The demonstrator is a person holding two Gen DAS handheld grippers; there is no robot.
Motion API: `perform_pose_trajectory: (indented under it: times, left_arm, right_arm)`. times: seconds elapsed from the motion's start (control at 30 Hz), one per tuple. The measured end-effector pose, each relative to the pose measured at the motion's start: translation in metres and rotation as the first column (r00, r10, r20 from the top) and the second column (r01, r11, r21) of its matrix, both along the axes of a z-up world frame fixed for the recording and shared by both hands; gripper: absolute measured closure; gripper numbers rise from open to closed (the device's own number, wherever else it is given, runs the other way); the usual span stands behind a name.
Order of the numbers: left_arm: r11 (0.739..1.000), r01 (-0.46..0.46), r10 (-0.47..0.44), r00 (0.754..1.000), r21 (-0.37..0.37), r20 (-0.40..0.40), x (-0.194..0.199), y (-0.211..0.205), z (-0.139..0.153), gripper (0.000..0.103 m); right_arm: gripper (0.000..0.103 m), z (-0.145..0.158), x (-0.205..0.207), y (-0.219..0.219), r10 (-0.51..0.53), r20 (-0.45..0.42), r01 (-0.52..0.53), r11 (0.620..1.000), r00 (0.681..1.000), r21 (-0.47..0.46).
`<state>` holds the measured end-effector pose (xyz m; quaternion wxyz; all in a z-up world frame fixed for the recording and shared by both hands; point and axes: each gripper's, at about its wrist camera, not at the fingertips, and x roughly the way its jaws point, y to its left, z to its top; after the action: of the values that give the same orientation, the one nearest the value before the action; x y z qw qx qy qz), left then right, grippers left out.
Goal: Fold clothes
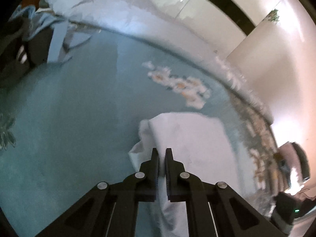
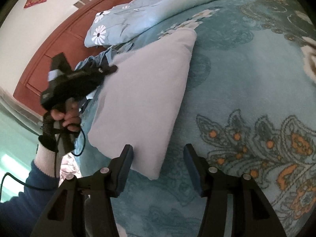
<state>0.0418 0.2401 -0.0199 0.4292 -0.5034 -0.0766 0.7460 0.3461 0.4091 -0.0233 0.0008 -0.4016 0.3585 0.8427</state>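
**Pale garment pinched at one end, folded to a narrow strip**

On the bed (image 2: 246, 83), over its teal floral cover, a pale garment (image 2: 142, 98) lies as a long, narrow, doubled-over rectangle with fairly clean edges. The left tongs (image 1: 162, 152) are pressed together on cloth at one end of the garment (image 1: 189, 138); from the right wrist view they (image 2: 110, 70) show at the strip's far-left edge, held by a hand (image 2: 66, 116) in a white cuff and blue sleeve. The right tongs (image 2: 158, 154) stand spread, hovering just above the near corner without touching it. A crumpled blue floral quilt (image 2: 122, 19) is heaped near the head of the bed, apart from the garment.

The strip looks part-folded, so the step in hand is probably either another fold along its length or a final tidy; the pictures do not settle which. Either way, doing it well would mean keeping the left pinch firm through all layers so none slips out, taking the near corner equally deep with the right tongs, lifting both ends level, and laying edge onto edge without dragging the cover beneath.
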Motion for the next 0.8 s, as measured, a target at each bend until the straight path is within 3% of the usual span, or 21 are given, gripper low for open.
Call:
perform_pose_trajectory:
  times: [0.23,0.37,0.5,0.63,0.8]
  left_arm:
    - [1.0,-0.006,0.008,0.997,-0.028,0.073,-0.009,-0.004,-0.023,0.091]
    - [1.0,-0.009,0.012,0.996,-0.029,0.089,-0.007,-0.01,-0.022,0.055]
    - [0.999,-0.024,0.027,0.993,-0.024,0.112,-0.002,-0.019,-0.024,0.053]
    - [0.997,-0.057,0.049,0.984,0.042,0.169,0.003,-0.031,-0.027,0.051]
    - [0.996,-0.063,0.05,0.98,0.059,0.192,0.014,-0.038,-0.028,0.05]
  right_arm:
    - [0.048,0.0,0.003,0.004,0.0,-0.001,0.0,1.0,1.0,-0.005]
    - [0.048,-0.001,0.004,0.005,-0.017,-0.008,0.017,0.999,1.0,-0.041]
    - [0.048,-0.004,0.007,0.009,-0.045,-0.019,0.042,0.993,0.999,-0.113]
    - [0.048,-0.006,0.003,0.006,-0.046,-0.026,0.04,0.983,0.999,-0.18]
    - [0.048,-0.015,-0.006,-0.002,-0.066,-0.048,0.047,0.948,0.997,-0.314]
